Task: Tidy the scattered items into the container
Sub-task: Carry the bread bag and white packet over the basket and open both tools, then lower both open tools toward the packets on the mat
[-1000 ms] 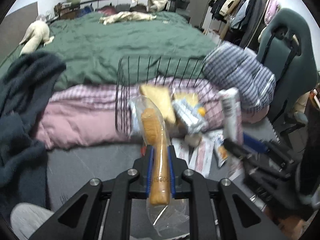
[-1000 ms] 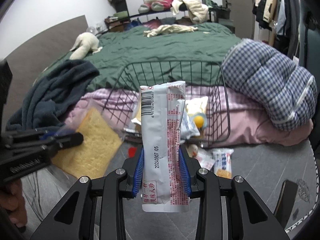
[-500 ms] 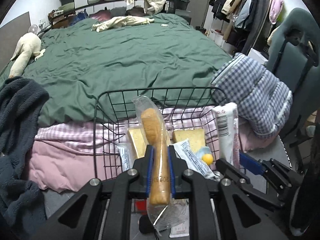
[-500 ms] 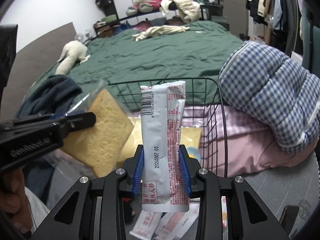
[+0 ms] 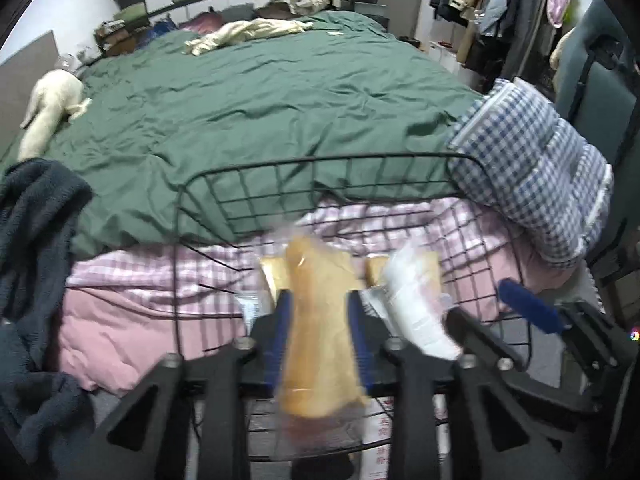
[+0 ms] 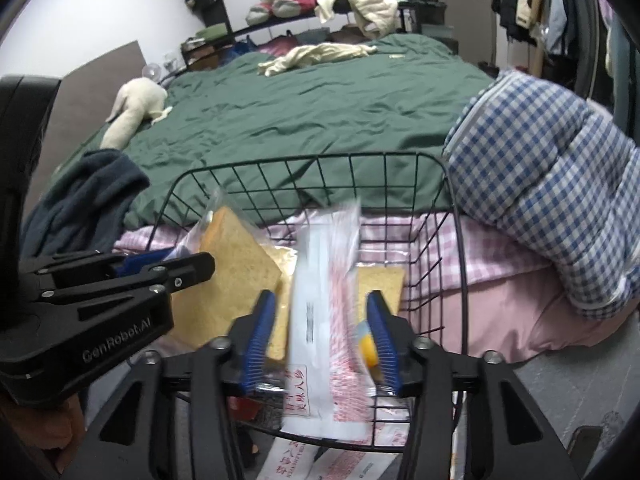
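A black wire basket (image 5: 320, 168) (image 6: 312, 168) stands at the foot of the bed with bread slices and snack packets inside. My left gripper (image 5: 319, 320) is open above the basket; the bagged bread slice (image 5: 320, 320) is blurred between its spread fingers, dropping. My right gripper (image 6: 322, 324) is open too; the white-and-red snack packet (image 6: 324, 320) is blurred between its fingers, falling into the basket. The left gripper also shows in the right wrist view (image 6: 120, 280), with the bread (image 6: 236, 256) beside it.
A green duvet (image 5: 260, 120) covers the bed behind the basket. A blue checked pillow (image 5: 532, 168) lies right, a dark garment (image 5: 32, 240) left. More packets (image 6: 320, 460) lie on the floor below the basket. An office chair (image 5: 600, 60) stands at right.
Both grippers have opened over the basket and let go: the bread and the snack packet are now slipping down, blurred. Both grippers moved closer to the basket.
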The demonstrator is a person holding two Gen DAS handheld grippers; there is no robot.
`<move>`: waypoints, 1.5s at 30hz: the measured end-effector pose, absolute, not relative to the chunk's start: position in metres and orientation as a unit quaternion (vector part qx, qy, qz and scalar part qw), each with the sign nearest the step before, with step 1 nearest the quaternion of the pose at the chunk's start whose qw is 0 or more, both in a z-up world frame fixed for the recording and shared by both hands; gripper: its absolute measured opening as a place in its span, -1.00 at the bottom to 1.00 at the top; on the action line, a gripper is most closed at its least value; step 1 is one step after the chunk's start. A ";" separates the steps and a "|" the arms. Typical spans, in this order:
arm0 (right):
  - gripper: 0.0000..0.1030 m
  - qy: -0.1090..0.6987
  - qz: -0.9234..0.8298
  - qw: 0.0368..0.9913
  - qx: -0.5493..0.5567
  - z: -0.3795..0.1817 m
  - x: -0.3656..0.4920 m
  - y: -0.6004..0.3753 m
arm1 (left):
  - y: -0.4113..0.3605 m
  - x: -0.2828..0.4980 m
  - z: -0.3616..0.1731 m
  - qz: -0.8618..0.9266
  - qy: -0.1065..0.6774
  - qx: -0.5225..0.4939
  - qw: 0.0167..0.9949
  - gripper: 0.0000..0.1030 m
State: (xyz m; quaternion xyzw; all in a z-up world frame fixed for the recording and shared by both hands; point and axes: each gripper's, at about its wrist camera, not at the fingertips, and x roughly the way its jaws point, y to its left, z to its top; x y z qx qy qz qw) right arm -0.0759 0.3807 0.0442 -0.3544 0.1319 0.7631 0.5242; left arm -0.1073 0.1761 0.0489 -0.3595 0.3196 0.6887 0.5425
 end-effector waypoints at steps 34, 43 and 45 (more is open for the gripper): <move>0.12 0.196 0.729 0.531 -0.386 -0.028 0.023 0.265 | 0.010 -0.099 -0.024 0.681 0.329 -0.379 0.533 0.46; 0.12 0.217 0.707 0.539 -0.403 -0.066 0.042 0.268 | 0.012 -0.098 -0.057 0.672 0.348 -0.397 0.520 0.46; 0.12 0.214 0.703 0.541 -0.410 -0.073 0.042 0.268 | 0.011 -0.102 -0.069 0.666 0.350 -0.413 0.513 0.46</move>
